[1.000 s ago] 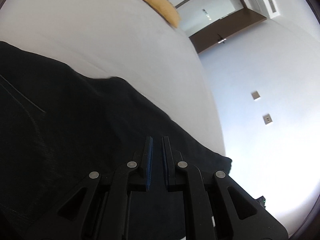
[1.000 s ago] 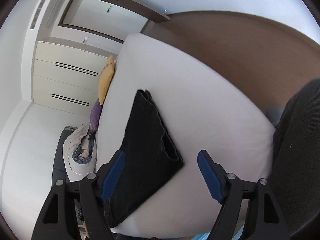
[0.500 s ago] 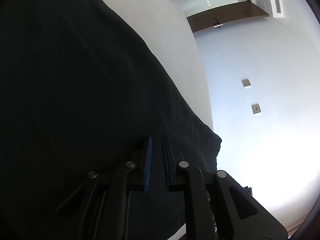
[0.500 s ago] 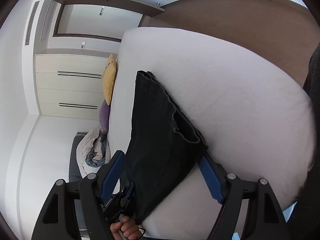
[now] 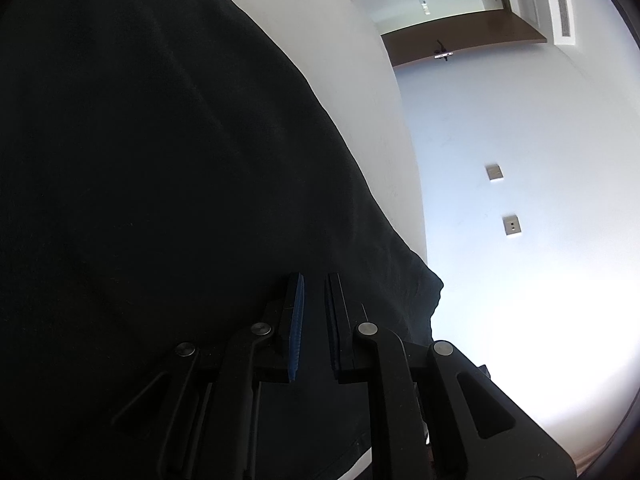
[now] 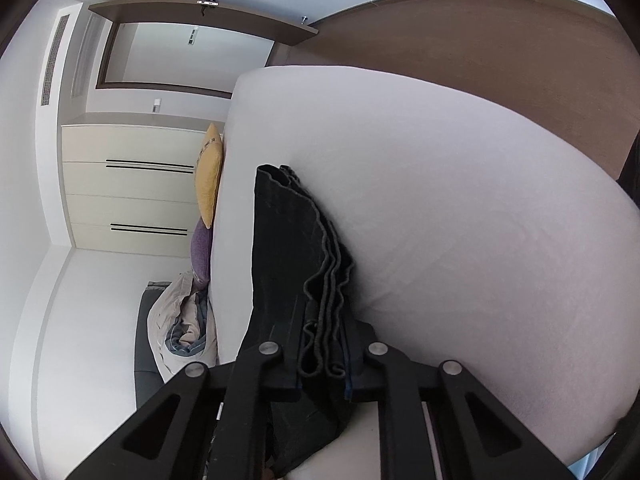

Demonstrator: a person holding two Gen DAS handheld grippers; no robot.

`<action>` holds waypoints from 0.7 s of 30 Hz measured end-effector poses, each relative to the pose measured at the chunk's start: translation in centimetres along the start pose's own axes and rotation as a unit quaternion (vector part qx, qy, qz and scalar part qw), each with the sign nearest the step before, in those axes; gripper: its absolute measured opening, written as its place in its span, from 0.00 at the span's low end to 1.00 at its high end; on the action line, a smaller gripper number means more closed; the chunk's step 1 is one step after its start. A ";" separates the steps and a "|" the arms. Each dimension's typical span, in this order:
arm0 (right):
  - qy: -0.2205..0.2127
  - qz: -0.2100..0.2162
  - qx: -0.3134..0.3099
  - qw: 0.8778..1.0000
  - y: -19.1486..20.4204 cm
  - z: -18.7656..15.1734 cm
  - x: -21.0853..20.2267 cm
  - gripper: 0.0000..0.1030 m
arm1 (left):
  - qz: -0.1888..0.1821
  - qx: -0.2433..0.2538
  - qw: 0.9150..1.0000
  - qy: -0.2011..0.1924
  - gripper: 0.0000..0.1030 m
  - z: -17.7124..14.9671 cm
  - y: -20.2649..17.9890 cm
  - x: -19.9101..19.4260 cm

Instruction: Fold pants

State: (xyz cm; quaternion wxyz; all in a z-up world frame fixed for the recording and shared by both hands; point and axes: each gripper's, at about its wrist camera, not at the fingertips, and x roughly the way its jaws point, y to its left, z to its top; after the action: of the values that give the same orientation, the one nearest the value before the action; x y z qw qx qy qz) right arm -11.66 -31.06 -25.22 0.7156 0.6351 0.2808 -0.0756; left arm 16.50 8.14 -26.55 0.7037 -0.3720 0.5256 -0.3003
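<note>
The black pants (image 5: 160, 160) fill the left of the left wrist view, lying on the white bed (image 5: 352, 80). My left gripper (image 5: 315, 280) is low on the cloth near its right corner, shut, with dark fabric in the narrow slit between the blue pads. In the right wrist view the pants (image 6: 284, 232) lie as a folded strip across the bed (image 6: 460, 220). My right gripper (image 6: 322, 320) is closing on the near end of the strip, and several wavy stacked edges are pinched between its pads.
A yellow pillow (image 6: 209, 176) and a purple pillow (image 6: 200, 248) lie at the bed's far side. Beside the bed is a heap of crumpled bedding (image 6: 180, 320), with pale drawers (image 6: 132, 184) behind. A brown wooden panel (image 6: 500, 48) borders the bed. Wall sockets (image 5: 512, 225) are on the white wall.
My right gripper's jaws have gone from wide apart to closed on the near end of the pants. My left gripper sank lower, and the black cloth now fills more of its view.
</note>
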 end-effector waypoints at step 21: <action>0.100 -0.144 -0.596 0.784 15.9 -21.7 11.5 0.11 | -0.029 0.037 0.999 -0.002 0.85 -0.1 -2.1 -1.7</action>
State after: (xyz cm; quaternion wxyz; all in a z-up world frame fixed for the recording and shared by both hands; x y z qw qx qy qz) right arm -1.34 -4.69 -17.99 0.9001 0.0388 0.4284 0.0684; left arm 15.84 8.37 -23.87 0.7088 -0.3619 0.5017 -0.3390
